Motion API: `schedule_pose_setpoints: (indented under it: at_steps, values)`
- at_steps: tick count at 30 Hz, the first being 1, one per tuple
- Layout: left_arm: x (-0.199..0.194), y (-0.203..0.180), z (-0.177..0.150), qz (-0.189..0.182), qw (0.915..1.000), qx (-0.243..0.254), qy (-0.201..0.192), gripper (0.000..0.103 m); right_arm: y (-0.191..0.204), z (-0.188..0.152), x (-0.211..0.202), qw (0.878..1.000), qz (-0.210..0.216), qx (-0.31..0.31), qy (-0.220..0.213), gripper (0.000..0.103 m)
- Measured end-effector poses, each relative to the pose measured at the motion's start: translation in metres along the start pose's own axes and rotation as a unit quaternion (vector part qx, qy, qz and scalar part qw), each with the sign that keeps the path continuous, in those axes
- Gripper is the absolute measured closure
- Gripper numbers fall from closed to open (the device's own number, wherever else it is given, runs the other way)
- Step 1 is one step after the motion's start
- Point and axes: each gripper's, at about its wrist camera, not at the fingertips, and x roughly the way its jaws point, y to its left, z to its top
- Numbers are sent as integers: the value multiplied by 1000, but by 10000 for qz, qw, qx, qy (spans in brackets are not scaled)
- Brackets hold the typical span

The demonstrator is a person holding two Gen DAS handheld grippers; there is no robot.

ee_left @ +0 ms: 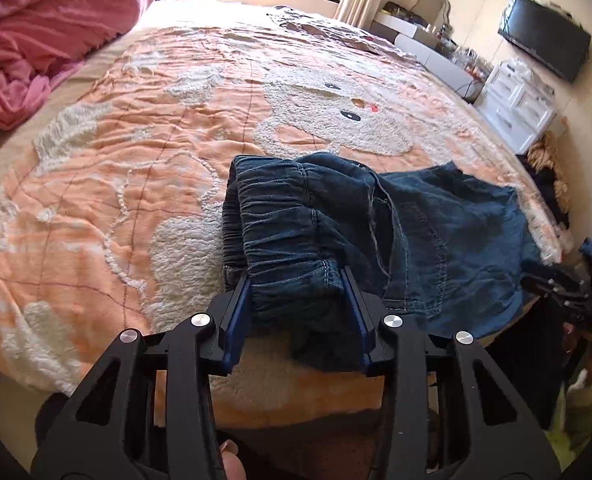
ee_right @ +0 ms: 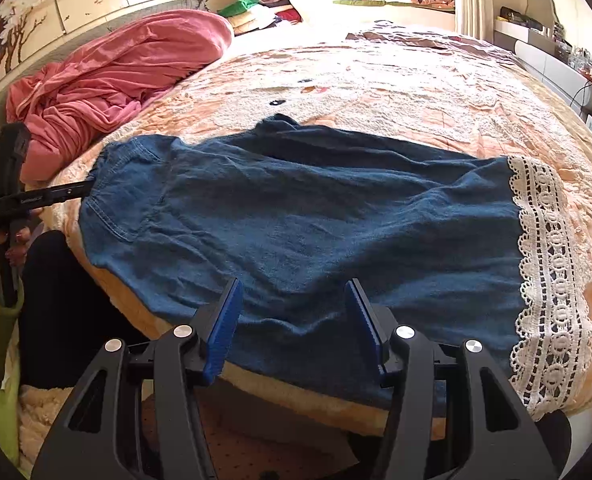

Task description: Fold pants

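Dark blue denim pants with a white lace hem lie flat across the near edge of the bed. Their elastic waistband is bunched in the left wrist view. My left gripper has its jaws wide apart on either side of the waistband fabric, not pinching it. It also shows in the right wrist view at the waistband end. My right gripper is open and empty, just above the pants' near edge at mid-length.
The bed carries an orange and white fluffy blanket. A pink quilt is heaped at the head end. White drawers and a black screen stand along the right wall. Dark clothes lie off the bed's right side.
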Motion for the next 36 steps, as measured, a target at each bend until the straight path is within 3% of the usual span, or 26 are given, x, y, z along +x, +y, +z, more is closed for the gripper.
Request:
schedule_pose_setpoints:
  at_steps: [3, 7, 9, 13, 15, 20, 25, 29, 31, 33, 36]
  values:
    - [-2, 0, -5, 482, 9982, 348, 17, 70, -5, -3, 4, 9997, -186, 30, 145, 51]
    - [0, 8, -11, 510, 9982, 295, 85, 70, -13, -10, 5, 9995, -211, 122, 176, 50]
    - [2, 1, -11, 566, 9975, 401, 102, 70, -10, -11, 9, 9994, -242, 140, 210, 43]
    - [-15, 3, -6, 278, 9994, 227, -18, 59, -10, -10, -7, 9996, 20, 276, 68, 39]
    - [-33, -2, -2, 338, 9985, 360, -214, 56, -24, -11, -29, 9980, 173, 567, -213, 39]
    - [-64, -26, 19, 98, 9956, 598, -717, 34, -83, -18, -91, 9842, -343, 1438, -972, 34]
    - [-41, -80, 45, -285, 9910, 1141, -643, 34, -132, -30, -107, 9676, -754, 2155, -1081, 34]
    - [-4, -132, 60, -655, 9853, 1552, -300, 34, -146, -36, -93, 9655, -887, 2327, -767, 35]
    - [12, -156, 61, -868, 9807, 1747, -149, 34, -151, -40, -83, 9666, -857, 2351, -546, 49]
    - [30, -174, 58, -1078, 9749, 1950, 46, 34, -150, -47, -76, 9699, -765, 2285, -362, 98]
    - [58, -190, 53, -932, 9728, 2089, 358, 34, -138, -53, -79, 9775, -568, 2016, -263, 98]
